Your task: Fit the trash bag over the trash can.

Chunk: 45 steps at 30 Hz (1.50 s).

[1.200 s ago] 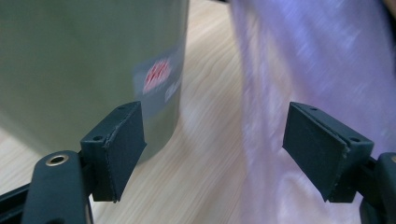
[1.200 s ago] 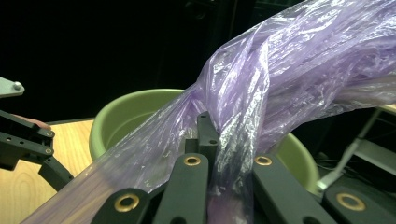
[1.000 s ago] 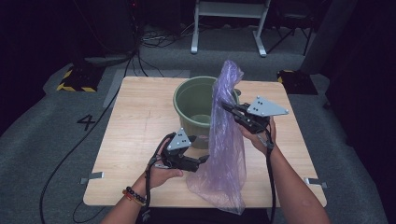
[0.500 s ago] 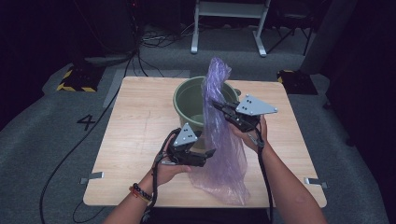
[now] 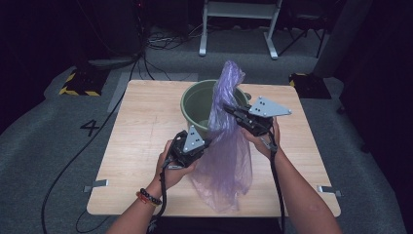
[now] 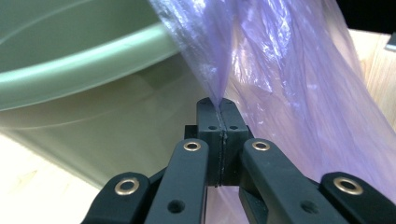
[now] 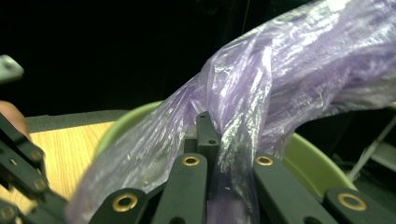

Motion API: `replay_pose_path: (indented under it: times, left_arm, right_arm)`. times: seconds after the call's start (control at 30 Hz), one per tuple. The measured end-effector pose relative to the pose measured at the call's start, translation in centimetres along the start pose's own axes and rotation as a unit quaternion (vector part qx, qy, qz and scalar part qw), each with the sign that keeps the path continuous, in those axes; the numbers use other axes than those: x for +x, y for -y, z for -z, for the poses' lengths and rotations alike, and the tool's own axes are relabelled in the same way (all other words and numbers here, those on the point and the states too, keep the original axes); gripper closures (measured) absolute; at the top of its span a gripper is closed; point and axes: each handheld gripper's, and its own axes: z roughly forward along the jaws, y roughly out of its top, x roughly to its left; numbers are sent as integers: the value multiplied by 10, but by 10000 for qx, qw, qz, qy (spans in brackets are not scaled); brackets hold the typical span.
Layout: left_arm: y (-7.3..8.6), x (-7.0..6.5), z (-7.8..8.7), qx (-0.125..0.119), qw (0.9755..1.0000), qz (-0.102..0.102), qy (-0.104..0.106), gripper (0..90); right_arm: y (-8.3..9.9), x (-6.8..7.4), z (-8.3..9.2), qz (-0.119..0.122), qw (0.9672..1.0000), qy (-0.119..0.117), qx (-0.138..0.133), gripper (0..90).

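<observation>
Purple bag (image 5: 221, 156), hanging before the green bin (image 5: 195, 105) mid-surface: left tongs (image 5: 207, 143), just closed, pinch a thin fold at its left edge, right tongs (image 5: 229, 109) clamp higher film; best parted gently apart to open the mouth without tearing.

bag (image 7: 289, 79) drapes over one jaw, bucket (image 6: 84, 88) cropped

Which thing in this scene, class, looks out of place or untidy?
The purple plastic bag is not yet lining the green bin. It hangs crumpled and twisted in front of the bin, pinched by the left claw and right claw, its tail on the wooden table.
</observation>
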Motion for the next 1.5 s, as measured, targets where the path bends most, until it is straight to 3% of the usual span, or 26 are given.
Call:
replay_pose_path:
  times: [0.17,0.27,0.43,0.53,0.73,0.83,0.93,1.0,1.07,1.23,1.33,1.4,1.5]
  left_arm:
    - [-2,3,8,-98,9999,-59,-19,900]
    - [-5,1,14,-223,9996,-151,-57,900]
    - [-5,1,25,-365,9991,-220,-86,900]
    - [-3,2,31,-390,9990,-202,-114,900]
    - [-7,6,41,-470,9986,-225,-105,900]
    - [-12,7,40,-493,9983,-269,-129,900]
    - [-15,8,34,-459,9985,-267,-159,900]
    - [-15,8,32,-445,9986,-225,-147,900]
    - [-15,8,29,-449,9987,-186,-143,900]
    - [-17,8,28,-485,9985,-152,-218,900]
    - [-18,10,30,-527,9983,-96,-223,900]
    - [-21,12,32,-583,9980,-31,-238,900]
    - [-26,15,35,-622,9977,-22,-285,900]
  right_arm:
    - [2,-14,-11,-360,9985,-13,405,810]
    - [3,-22,-19,-626,9957,-116,677,782]
    - [6,-29,-27,-855,9899,-265,1103,571]
    - [8,-33,-28,-980,9870,-233,1252,492]
    - [6,-36,-30,-713,9863,139,1480,446]
    - [4,-35,-35,-526,9849,231,1635,495]
    - [2,-34,-39,-514,9835,308,1706,470]
    - [0,-33,-41,-493,9838,324,1695,427]
    - [-2,-31,-39,-565,9861,193,1548,352]
    - [-11,-25,-30,-559,9902,-56,1282,292]
    - [-17,-24,-21,-573,9926,-136,1064,304]
    - [-22,-24,-14,-502,9936,-57,1006,355]
    - [-24,-26,-3,-551,9942,-300,874,399]
